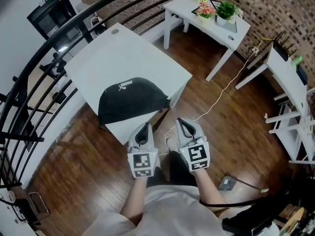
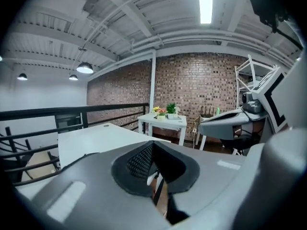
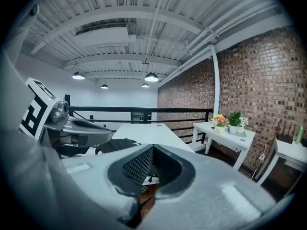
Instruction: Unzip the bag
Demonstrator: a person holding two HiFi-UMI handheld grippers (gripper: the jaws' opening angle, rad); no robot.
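Lying centre-left in the head view on the worktop's [image 1: 123,53] near corner, the bag [image 1: 132,101] runs its long axis left to right, up-frame of the left gripper [image 1: 143,131] and right gripper [image 1: 185,127], both with fingers together on nothing; left judged the nearer.

The room is evenly bright, with weak shadows. A ceiling strip light [image 2: 205,4] glares white and pendant lamps [image 3: 151,76] glow. The white table [image 1: 123,53] looks a little washed out. Both gripper views bend strongly and have dark corners; the left gripper [image 2: 153,152] and right gripper [image 3: 152,150] are soft near the lens.
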